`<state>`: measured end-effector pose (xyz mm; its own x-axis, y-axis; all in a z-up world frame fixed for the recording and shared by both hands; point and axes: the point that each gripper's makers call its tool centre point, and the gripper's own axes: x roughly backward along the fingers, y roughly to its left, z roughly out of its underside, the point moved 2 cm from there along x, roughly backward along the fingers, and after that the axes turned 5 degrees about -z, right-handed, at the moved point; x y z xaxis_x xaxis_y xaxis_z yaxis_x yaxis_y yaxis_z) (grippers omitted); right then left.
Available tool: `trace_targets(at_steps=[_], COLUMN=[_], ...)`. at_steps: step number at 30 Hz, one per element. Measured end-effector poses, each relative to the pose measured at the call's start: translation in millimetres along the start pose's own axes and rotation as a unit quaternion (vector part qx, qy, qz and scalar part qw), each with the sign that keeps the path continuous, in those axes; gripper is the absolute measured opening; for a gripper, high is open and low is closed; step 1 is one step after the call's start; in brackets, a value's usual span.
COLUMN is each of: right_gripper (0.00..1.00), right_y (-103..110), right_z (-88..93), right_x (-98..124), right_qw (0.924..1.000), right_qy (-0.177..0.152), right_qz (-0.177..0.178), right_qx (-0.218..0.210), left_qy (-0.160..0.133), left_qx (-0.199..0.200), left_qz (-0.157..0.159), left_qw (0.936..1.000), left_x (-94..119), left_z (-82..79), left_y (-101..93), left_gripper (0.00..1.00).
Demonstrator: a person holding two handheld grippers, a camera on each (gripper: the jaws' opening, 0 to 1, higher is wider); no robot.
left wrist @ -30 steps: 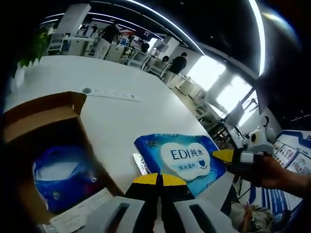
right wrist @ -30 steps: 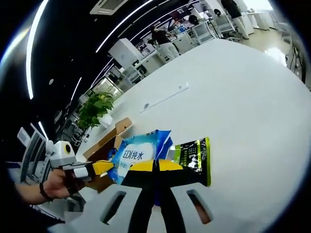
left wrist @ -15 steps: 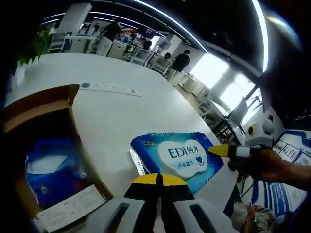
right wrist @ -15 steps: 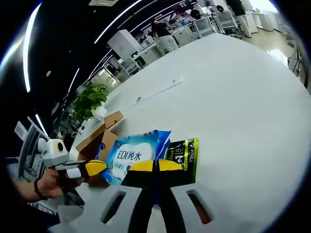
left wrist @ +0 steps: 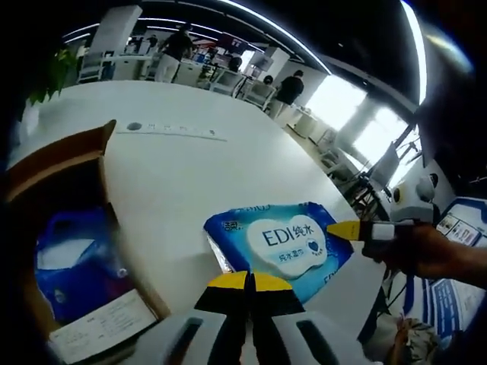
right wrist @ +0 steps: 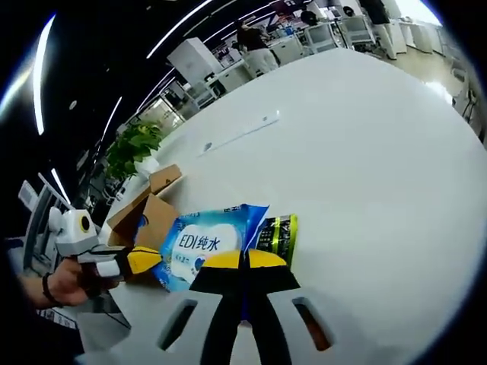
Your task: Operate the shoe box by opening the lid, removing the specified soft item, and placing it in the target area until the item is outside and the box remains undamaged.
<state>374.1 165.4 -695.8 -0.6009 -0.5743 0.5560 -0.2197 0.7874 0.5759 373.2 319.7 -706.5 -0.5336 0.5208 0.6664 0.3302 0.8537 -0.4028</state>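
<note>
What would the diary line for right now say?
blue wet-wipes pack: out, on white table | brown cardboard shoe box: open | left gripper: shut | right gripper: shut on pack

Blue-white wipes pack [left wrist: 283,243], brown box [left wrist: 57,163], white table [right wrist: 365,144].

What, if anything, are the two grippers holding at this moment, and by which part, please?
Both grippers grip the blue soft pack of wet wipes: the left gripper by its near edge, the right gripper by the opposite end, jaws shut.
</note>
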Motion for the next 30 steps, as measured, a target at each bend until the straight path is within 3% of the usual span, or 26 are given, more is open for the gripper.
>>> trace_targets(at_steps=[21,30], right_gripper=[0.0,0.0], right_y=[-23,-26], right_z=[10.4,8.7], right_x=[-23,-24], right_qw=[0.9994,0.9992], right_qy=[0.013,-0.002], right_qz=[0.032,0.039], right_qx=[0.004,-0.008], left_qy=[0.004,0.009], left_qx=[-0.019,-0.025], left_qz=[-0.039,-0.067], left_qw=[0.999,0.9974], left_x=[-12,-17], left_z=[4.4,7.8], left_y=[5.5,7.6], left_gripper=[0.0,0.0])
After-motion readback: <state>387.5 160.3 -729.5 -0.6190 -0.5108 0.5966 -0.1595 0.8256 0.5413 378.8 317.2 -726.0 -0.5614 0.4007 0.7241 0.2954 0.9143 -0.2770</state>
